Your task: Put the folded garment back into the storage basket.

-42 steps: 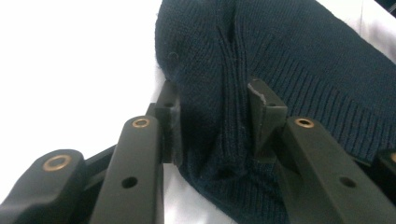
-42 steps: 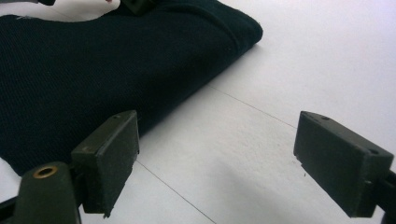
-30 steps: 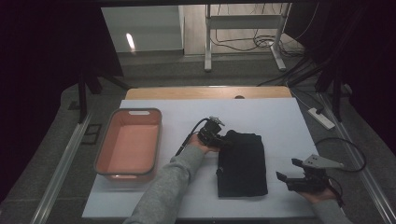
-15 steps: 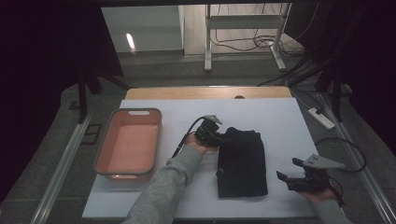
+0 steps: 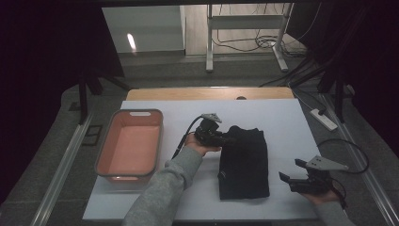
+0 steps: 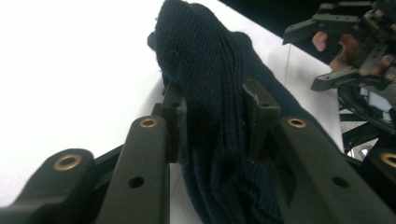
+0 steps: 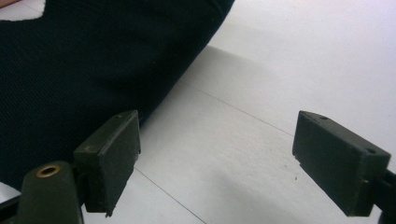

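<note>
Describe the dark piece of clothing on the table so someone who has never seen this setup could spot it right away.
On the white table, look right of the pink tub near the left edge. The dark folded garment lies flat about mid-table, a knitted rectangle. The left gripper pinches a fold at its far left corner, while the right gripper, jaws open, sits apart on its right; it is the only cloth there.
</note>
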Demonstrator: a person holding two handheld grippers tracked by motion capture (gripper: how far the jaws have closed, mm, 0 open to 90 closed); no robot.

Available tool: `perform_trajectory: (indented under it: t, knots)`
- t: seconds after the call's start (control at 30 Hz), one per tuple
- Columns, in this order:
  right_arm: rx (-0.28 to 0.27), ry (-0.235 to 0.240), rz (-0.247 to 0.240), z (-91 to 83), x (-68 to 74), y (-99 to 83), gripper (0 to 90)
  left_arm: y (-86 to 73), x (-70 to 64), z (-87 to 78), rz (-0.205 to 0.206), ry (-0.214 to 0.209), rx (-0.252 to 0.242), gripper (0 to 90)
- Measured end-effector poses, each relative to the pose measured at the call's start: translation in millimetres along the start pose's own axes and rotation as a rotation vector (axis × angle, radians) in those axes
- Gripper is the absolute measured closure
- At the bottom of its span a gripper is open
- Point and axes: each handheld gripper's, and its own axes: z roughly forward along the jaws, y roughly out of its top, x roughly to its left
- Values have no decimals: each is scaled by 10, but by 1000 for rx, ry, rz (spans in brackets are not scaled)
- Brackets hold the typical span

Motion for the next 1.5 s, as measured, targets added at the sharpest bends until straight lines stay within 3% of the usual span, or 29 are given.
perform_trajectory:
  t: [0.53, 1.5]
  knots:
    - [-22, -12, -4, -18, -1, 11, 163, 69, -148, -196, 22, -32, -68, 668]
    - [-25, -17, -2, -14, -9, 9, 162, 222, -367, -428, 74, -66, -141, 669]
